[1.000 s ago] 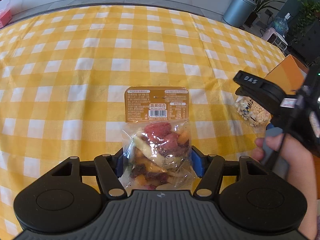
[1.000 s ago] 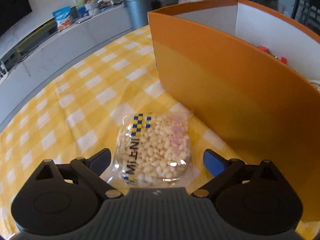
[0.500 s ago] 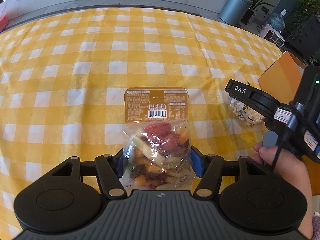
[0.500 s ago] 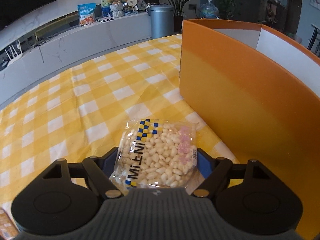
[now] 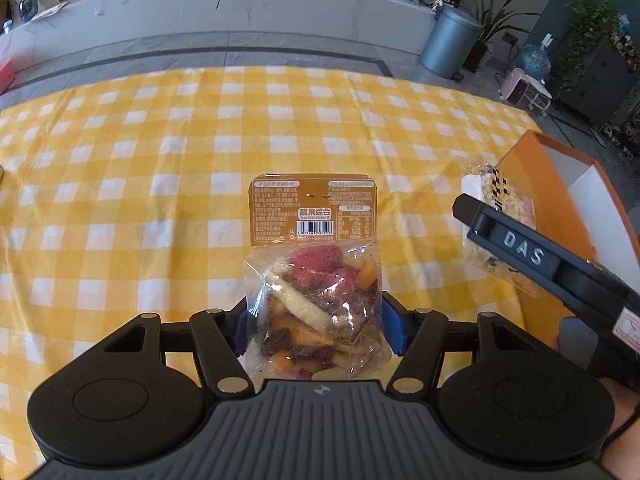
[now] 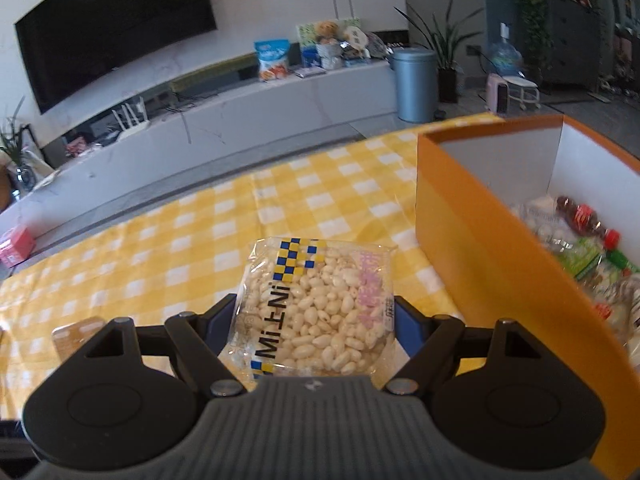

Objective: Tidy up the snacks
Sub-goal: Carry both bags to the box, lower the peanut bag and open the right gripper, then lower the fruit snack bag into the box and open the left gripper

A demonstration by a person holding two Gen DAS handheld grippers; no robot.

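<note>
Snacks gripped in both grippers — above yellow check cloth, beside orange box.

Fruit pack clamped low between blue pads of left gripper, brown label end pointing away, over cloth near its middle. Puffed-rice pack pinched at both sides by right gripper, jaws fairly wide on it, checkered top edge forward, clear of cloth by near left corner of box. In left view, same rice pack and right gripper partly seen at right edge, close to box's near wall. Inside box, white walls and several wrapped snacks piled toward right side. Grey bin on floor beyond cloth's far edge.
</note>
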